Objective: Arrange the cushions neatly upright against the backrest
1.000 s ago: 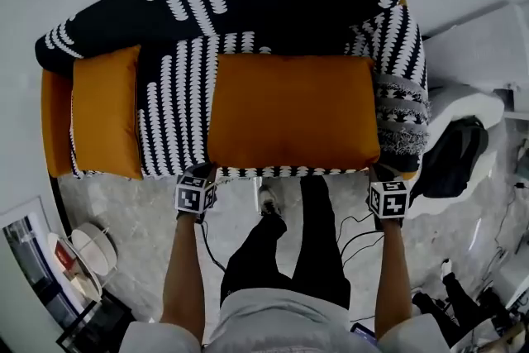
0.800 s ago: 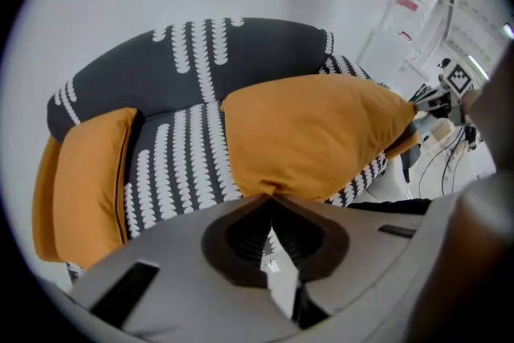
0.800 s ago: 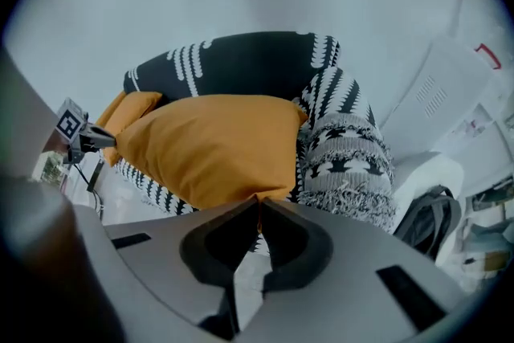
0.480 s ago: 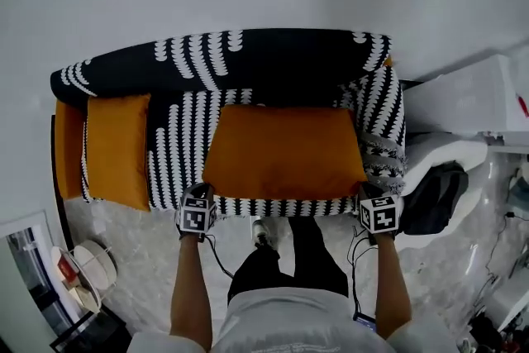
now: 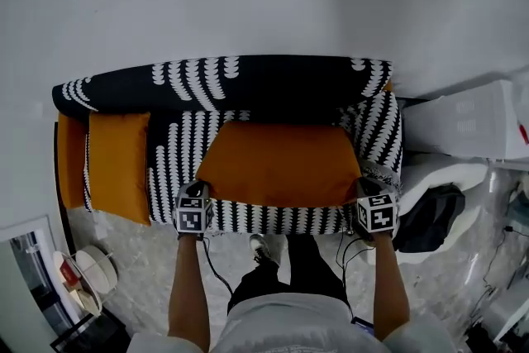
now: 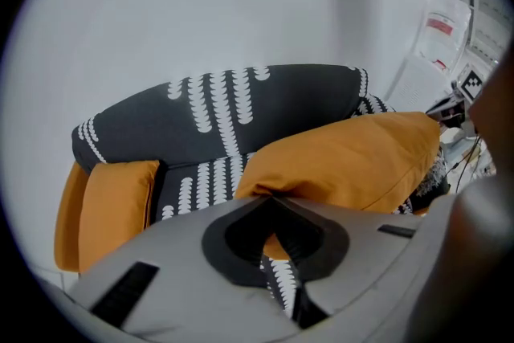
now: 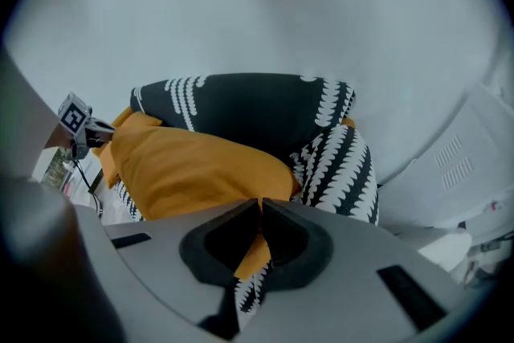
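A wide orange cushion [image 5: 279,166] hangs lifted over the seat of the black-and-white patterned sofa [image 5: 248,83]. My left gripper [image 5: 195,200] is shut on its near left corner and my right gripper [image 5: 370,200] is shut on its near right corner. Seen in the left gripper view, the orange cushion [image 6: 353,165] has its corner pinched between the left gripper's [image 6: 271,202] jaws. The right gripper view shows the cushion [image 7: 189,169] stretching left, its corner clamped in the right gripper [image 7: 260,206]. A smaller orange cushion [image 5: 118,165] lies on the sofa's left end.
A grey patterned pillow [image 5: 382,175] sits at the sofa's right end. A white appliance [image 5: 467,121] stands to the right of the sofa, a dark bag [image 5: 427,215] below it. A small side table with white dishes [image 5: 78,277] is at lower left. The person's legs [image 5: 285,269] stand in front of the sofa.
Both grippers have raised the wide cushion's front edge and carried it toward the backrest. It now tilts up off the seat.
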{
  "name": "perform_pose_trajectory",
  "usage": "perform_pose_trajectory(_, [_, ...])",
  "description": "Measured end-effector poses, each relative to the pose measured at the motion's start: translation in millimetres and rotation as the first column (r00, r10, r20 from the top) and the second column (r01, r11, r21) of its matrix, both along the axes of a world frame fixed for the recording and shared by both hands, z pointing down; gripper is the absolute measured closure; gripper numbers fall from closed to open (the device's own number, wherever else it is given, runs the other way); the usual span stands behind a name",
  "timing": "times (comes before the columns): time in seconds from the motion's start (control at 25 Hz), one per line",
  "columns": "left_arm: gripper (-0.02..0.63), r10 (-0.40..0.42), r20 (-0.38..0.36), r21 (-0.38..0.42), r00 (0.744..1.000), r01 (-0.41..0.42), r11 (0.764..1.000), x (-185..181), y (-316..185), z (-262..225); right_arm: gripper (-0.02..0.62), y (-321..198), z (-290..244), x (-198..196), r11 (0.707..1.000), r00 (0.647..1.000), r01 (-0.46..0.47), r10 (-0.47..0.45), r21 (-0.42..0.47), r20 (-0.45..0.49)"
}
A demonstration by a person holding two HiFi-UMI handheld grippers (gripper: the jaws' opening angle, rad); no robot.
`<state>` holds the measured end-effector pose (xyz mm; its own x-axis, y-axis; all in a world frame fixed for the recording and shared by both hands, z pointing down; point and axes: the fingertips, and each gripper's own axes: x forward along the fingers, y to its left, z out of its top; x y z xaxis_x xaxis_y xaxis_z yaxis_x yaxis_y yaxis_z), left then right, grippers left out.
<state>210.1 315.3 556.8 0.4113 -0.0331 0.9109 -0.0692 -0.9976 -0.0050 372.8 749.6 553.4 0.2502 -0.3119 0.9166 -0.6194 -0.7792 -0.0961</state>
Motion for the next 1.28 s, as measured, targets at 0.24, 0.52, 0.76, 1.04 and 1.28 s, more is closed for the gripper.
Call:
perform_pose_trajectory(0.24, [0.581,-0.007,-0.046,0.061,0.999,0.01,0.998,54.6,-16.4,-2.6,0.577,-18.3,5.6,53.9,0.999,0.999,0.0,0.001,0.045,-0.033])
perform_pose_trajectory(0.52, [0.58,-0.069,-0.198,0.095,0.978,0.089,0.991,131.7,-37.6,-15.9,0.577,-33.9,5.0,129.9,0.996,0.992,-0.027,0.037,0.083,-0.118])
perform_pose_trajectory(0.76, [0.58,-0.133,-0.261,0.116,0.956,0.167,0.979,187.5,-53.9,-17.8,0.575,-46.7,10.8,183.9,0.996,0.986,-0.031,0.044,0.082,-0.159])
perform_pose_trajectory(1.04, [0.58,-0.196,-0.31,0.115,0.93,0.241,0.964,233.9,-64.9,-8.3,0.575,-55.2,26.3,224.0,0.995,0.985,-0.08,0.088,0.055,-0.148])
perform_pose_trajectory(1.28, [0.58,-0.196,-0.292,0.113,0.936,0.237,0.965,250.8,-66.3,5.5,0.577,-61.3,40.8,236.7,0.996,0.992,-0.08,0.083,0.025,-0.096])
